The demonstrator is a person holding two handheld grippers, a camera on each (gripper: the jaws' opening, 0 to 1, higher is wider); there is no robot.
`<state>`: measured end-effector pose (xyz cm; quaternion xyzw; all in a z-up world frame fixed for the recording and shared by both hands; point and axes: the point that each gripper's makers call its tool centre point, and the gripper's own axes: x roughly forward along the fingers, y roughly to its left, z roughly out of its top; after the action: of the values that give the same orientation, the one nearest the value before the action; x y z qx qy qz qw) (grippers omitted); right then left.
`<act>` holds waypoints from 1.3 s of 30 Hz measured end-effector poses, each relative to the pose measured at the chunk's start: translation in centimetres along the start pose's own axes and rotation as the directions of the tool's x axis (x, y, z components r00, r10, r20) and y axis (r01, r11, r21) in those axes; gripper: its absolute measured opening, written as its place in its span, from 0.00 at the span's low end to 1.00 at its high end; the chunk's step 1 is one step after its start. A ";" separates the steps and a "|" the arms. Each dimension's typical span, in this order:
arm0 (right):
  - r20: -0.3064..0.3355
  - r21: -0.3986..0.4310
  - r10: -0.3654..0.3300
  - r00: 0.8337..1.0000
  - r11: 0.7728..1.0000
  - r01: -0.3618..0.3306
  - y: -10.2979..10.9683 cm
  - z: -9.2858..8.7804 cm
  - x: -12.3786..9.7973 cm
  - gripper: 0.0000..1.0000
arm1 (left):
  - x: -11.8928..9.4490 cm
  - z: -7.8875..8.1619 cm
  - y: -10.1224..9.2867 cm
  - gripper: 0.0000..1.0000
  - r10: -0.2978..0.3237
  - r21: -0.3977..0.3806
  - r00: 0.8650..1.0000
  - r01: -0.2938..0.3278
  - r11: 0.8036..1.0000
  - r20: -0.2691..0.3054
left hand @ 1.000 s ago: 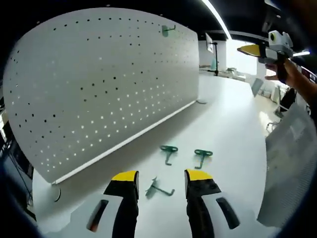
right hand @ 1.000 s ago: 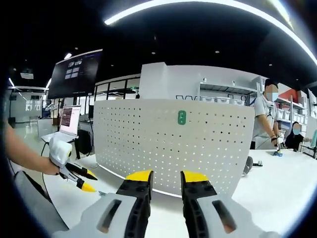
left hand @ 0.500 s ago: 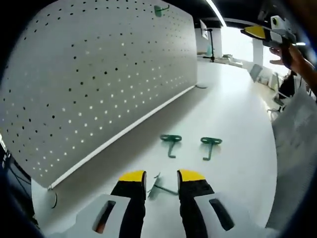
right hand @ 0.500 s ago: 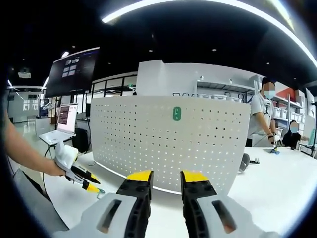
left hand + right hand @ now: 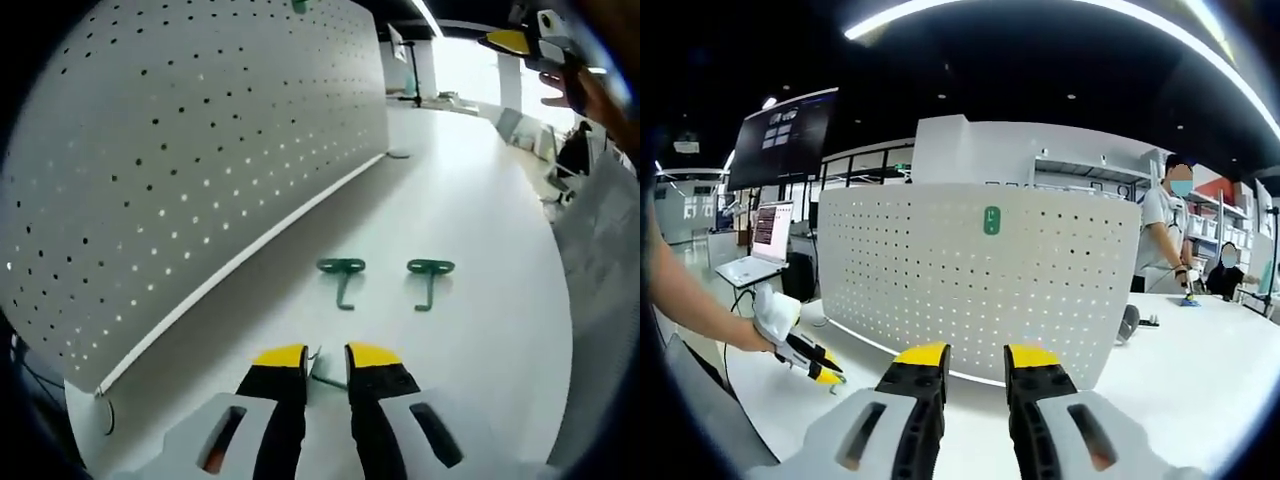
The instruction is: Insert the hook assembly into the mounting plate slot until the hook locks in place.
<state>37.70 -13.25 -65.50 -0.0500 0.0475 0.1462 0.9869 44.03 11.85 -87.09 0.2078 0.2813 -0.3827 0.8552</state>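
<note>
A white pegboard (image 5: 200, 150) stands upright on the white table (image 5: 480, 220); one green hook (image 5: 991, 220) hangs high on its face. Two green hooks (image 5: 342, 280) (image 5: 428, 281) lie side by side on the table in the left gripper view. Closer in, a third green hook (image 5: 320, 368) lies between the jaws of my left gripper (image 5: 326, 356), which have closed in around it at table level. In the right gripper view, that left gripper (image 5: 818, 368) is low at the left, held by a hand. My right gripper (image 5: 975, 357) is raised facing the pegboard (image 5: 970, 280), open and holding nothing.
A second perforated grey panel (image 5: 600, 290) stands at the right of the table. A laptop (image 5: 750, 268) and a wall screen (image 5: 780, 140) are behind at the left. People (image 5: 1160, 240) stand at a far bench on the right.
My left gripper has come down and forward over the nearest hook, and its jaws have narrowed around it. The right gripper has barely moved.
</note>
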 end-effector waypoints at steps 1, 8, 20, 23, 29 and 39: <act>-0.001 0.000 -0.001 1.000 1.000 0.001 0.0 0.0 0.0 0.21 | 0.1 -0.1 0.0 0.14 -0.001 -0.001 1.000 0.001 1.000 -0.003; -0.006 0.008 -0.012 1.000 1.000 0.012 -0.4 -0.3 -0.2 0.21 | 0.2 -0.4 0.3 0.09 0.010 0.008 1.000 -0.009 1.000 -0.021; -0.004 0.018 -0.007 1.000 1.000 0.007 -0.3 -0.5 -0.1 0.21 | 0.2 -1.0 0.9 0.02 0.031 0.082 0.997 -0.026 0.996 -0.071; -0.005 0.019 -0.008 1.000 1.000 0.008 -0.4 -0.6 -0.1 0.21 | 0.2 -1.1 0.9 0.02 0.034 0.097 0.996 -0.027 0.995 -0.078; -0.002 0.018 0.003 1.000 1.000 -0.003 0.0 -0.5 0.1 0.21 | -0.2 -1.0 1.2 0.02 0.046 0.069 0.996 -0.041 0.997 -0.078; 0.009 0.008 0.044 0.999 0.999 -0.044 1.5 0.1 0.6 0.21 | -2.1 0.3 1.5 0.02 0.072 0.015 0.997 -0.072 0.997 -0.017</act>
<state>37.79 -11.62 -65.56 -0.0444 0.0448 0.1679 0.9838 44.13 13.74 -85.29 0.2275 0.2784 -0.3518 0.8643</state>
